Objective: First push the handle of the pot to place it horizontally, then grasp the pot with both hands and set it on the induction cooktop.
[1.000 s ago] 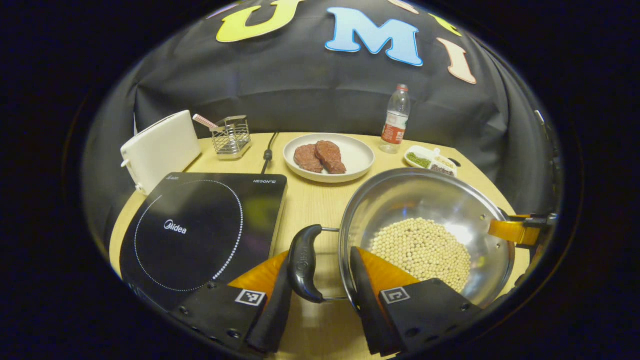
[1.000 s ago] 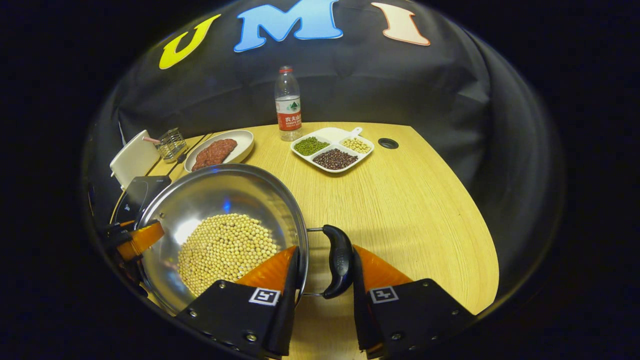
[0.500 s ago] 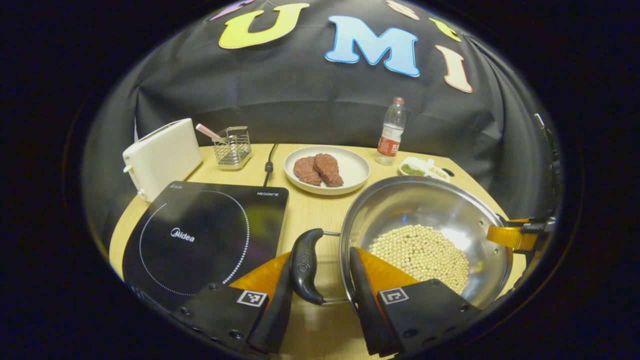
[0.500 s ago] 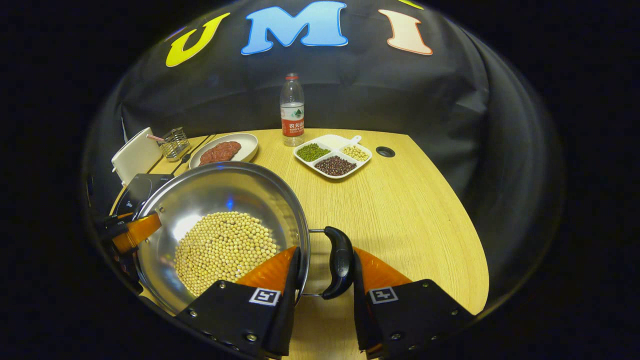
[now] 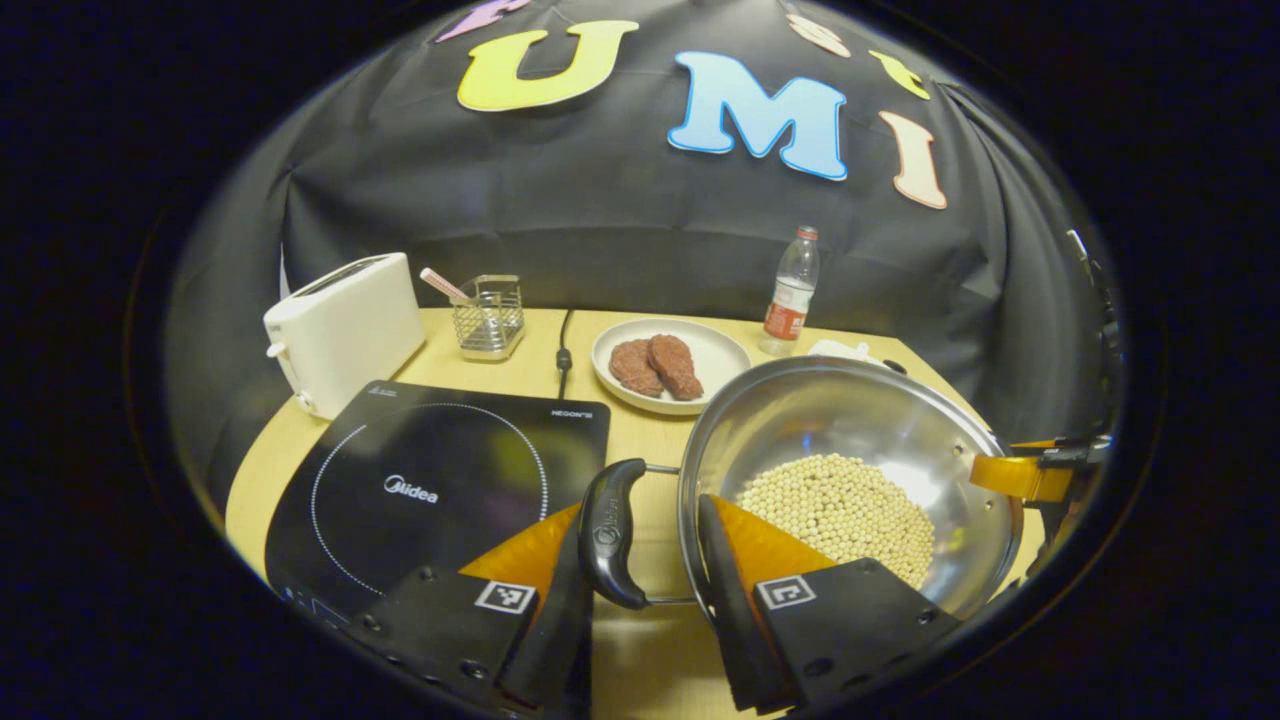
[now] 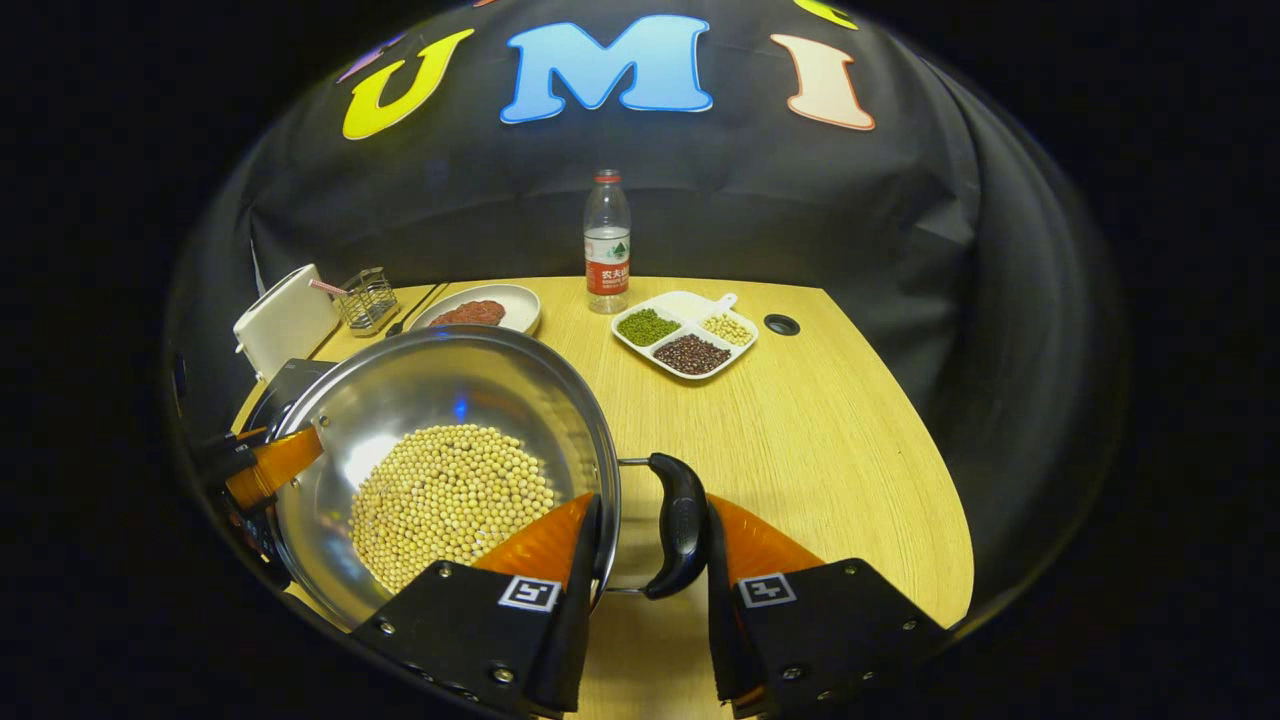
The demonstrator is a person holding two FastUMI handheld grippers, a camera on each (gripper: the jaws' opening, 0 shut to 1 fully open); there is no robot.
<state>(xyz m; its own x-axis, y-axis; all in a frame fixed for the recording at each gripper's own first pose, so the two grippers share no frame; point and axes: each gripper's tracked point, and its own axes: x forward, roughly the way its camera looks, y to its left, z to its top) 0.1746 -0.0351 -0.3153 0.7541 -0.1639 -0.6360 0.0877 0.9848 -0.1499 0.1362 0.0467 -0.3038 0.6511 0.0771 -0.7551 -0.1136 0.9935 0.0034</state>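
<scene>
With both side handles horizontal and gripped, I hold the pot (image 5: 850, 470) of soybeans just right of the induction cooktop (image 5: 440, 490); setting it down remains. My left gripper (image 5: 640, 560) is clamped around the left handle (image 5: 610, 535), my right gripper (image 6: 645, 545) around the right handle (image 6: 680, 525). Since a second ago, the table has sunk lower in both views, suggesting the pot has risen.

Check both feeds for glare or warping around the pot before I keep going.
Left gripper view: a bright glare patch on the pot wall by the beans; fisheye bends the table edge. Right gripper view: a similar hotspot on the pot's left wall, a small blue glint, everything sharp.
</scene>
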